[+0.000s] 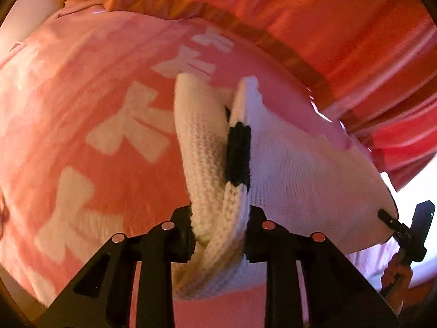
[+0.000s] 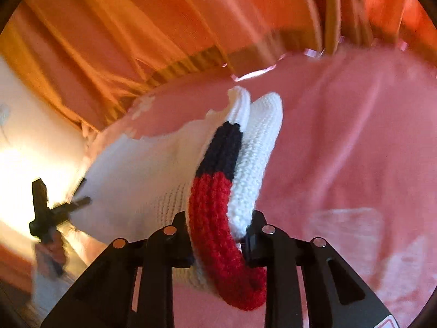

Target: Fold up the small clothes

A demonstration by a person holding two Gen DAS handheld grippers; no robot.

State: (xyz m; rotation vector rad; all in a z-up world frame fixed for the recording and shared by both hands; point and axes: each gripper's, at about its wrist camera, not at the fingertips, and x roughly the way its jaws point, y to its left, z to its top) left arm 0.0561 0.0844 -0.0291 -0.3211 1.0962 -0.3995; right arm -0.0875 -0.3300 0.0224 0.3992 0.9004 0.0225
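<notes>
A pink blanket [image 1: 82,125] with white shapes spreads below, orange curtains [image 1: 327,13] at the far side. A white knit garment [image 1: 300,180] hangs stretched above the blanket between both grippers. The left gripper [image 1: 218,235] has its fingers clamped on one edge; the right gripper [image 2: 218,235] has its fingers pinching the red-and-navy trim [image 2: 215,191].

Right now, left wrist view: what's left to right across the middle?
pink patterned blanket → white knitted garment, pinched by the left gripper → right gripper at its far edge
</notes>
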